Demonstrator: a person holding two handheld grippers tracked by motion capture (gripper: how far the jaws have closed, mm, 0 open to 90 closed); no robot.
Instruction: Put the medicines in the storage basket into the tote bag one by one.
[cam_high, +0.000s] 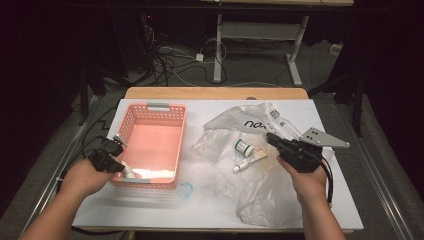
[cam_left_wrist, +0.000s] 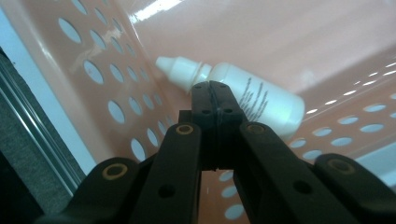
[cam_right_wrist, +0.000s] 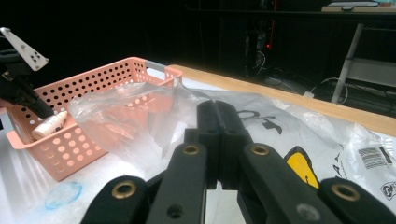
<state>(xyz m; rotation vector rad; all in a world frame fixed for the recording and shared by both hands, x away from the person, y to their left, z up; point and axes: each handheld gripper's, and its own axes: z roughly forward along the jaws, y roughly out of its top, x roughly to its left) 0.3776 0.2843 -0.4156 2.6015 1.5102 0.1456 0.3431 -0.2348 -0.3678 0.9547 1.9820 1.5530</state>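
Left gripper (cam_left_wrist: 215, 88), jaws clenched on nothing, hovers inside the pink basket (cam_high: 134, 117), a white bottle (cam_left_wrist: 254, 95) just beyond its tips; right gripper (cam_right_wrist: 218, 109), likewise clenched, over the plastic bag (cam_right_wrist: 289, 126).

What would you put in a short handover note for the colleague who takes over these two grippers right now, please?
Left gripper: jaws shut and empty, tips over the near end of the pink basket, just by the white dropper bottle.
Right gripper: jaws shut and empty, held above the clear plastic bag.
Done: the white dropper bottle lies on its side in the basket's near corner.
Left: a small green-capped jar and a tube lie on the bag beside the basket; they probably go in next.
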